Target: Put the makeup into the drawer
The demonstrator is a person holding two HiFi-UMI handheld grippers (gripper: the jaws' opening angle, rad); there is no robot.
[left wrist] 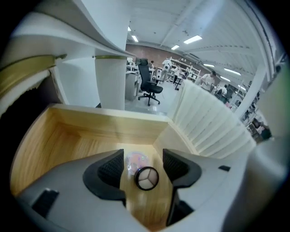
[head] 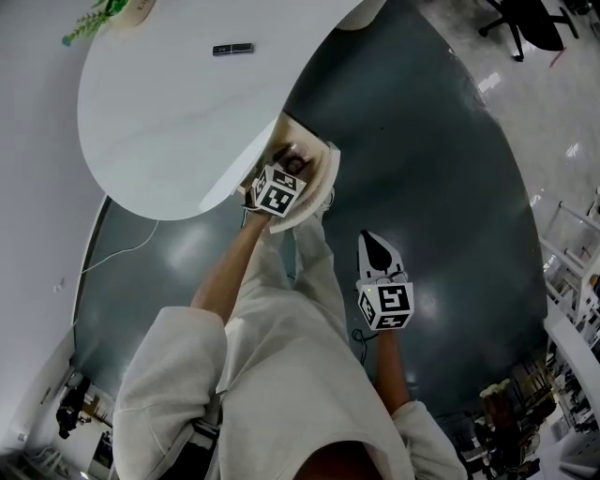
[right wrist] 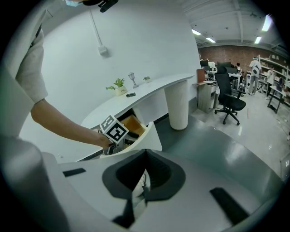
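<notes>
Makeup compact (left wrist: pixel 147 177) lying free on drawer (left wrist: pixel 68 140) floor between left gripper's (left wrist: pixel 143 161) parted jaws; right gripper (right wrist: pixel 144 177) closed, empty; placing step apparently done, next: withdraw, close drawer.

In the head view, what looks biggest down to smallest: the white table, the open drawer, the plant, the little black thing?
1. white table
2. open drawer
3. plant and little black thing: about alike, and the edge cuts the plant off, so unranked.
</notes>
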